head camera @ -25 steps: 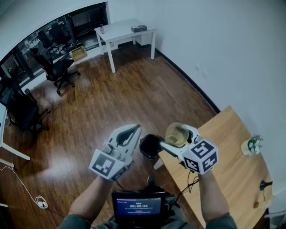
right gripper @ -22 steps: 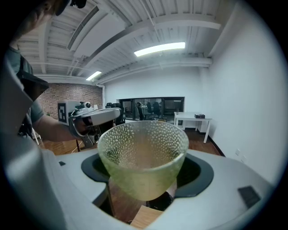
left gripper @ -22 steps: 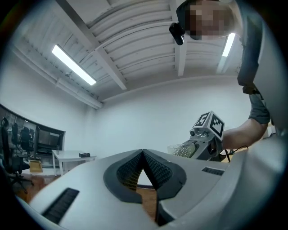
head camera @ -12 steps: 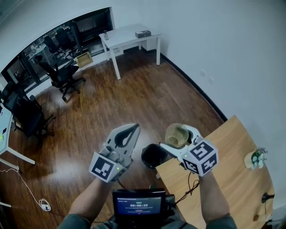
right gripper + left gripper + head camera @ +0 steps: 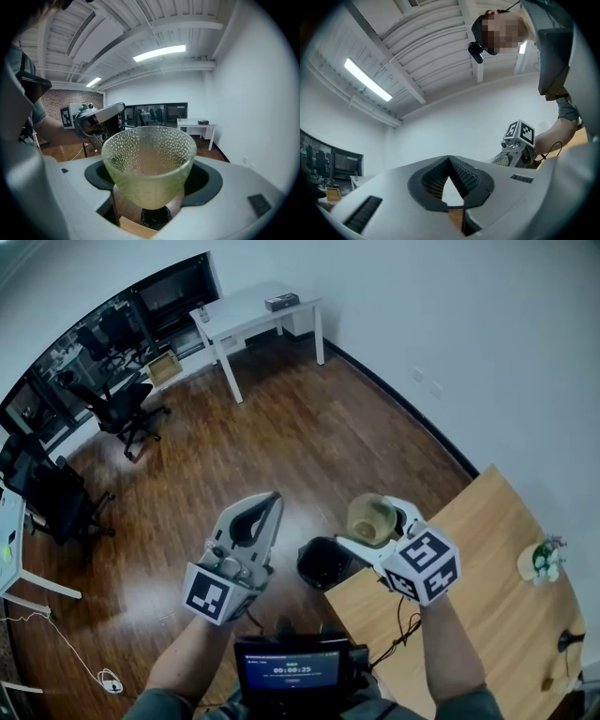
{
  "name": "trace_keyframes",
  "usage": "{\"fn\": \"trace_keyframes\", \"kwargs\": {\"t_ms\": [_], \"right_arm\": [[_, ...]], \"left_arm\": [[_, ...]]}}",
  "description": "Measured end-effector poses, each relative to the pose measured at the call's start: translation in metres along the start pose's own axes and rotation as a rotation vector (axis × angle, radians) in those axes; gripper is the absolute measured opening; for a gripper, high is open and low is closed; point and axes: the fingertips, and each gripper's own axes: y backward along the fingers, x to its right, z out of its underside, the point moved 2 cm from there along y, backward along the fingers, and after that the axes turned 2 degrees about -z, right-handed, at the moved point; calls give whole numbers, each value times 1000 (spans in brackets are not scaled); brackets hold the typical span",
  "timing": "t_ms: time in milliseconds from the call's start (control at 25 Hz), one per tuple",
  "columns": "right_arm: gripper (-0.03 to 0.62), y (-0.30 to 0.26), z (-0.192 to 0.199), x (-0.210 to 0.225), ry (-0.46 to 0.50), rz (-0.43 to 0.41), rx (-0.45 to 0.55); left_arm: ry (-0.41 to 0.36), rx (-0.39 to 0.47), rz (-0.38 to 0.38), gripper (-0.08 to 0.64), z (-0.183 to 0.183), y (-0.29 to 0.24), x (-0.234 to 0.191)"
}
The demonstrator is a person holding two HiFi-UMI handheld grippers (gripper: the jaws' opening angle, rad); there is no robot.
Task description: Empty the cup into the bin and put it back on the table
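The cup (image 5: 372, 518), green and dimpled, is up in the air with its mouth upward, clamped between the wide-set jaws of the right gripper (image 5: 377, 531). Whether anything is inside is hard to tell. The bin (image 5: 323, 563) stands below it, at the table (image 5: 469, 596) corner. The left gripper (image 5: 272, 501) hangs beside it, jaw tips together, empty.

left gripper (image 5: 270, 502): 1 | right gripper (image 5: 378, 525): 1 | cup (image 5: 371, 516): 1 | bin (image 5: 322, 562): 1 | wooden table (image 5: 492, 577): 1 | plant (image 5: 542, 558): 1
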Motion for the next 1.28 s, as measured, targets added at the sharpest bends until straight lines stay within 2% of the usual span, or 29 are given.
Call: {"fn": "trace_keyframes", "kwargs": {"t_ms": [400,760,960,1280], "right_arm": [[394,-2,-22,16,-7,142,-16],[394,-16,-46,21,52,217,-106],[394,-26,-56,22,96,233,-168],[394,-42,-52,40,188,268,-340]], "left_arm": [[22,105,102,2,-7,-12,-29],[71,160,162,2,-1,-15,-57],[93,184,204,2,1,-15,-62],[116,232,199,2,2,-14,-80]]}}
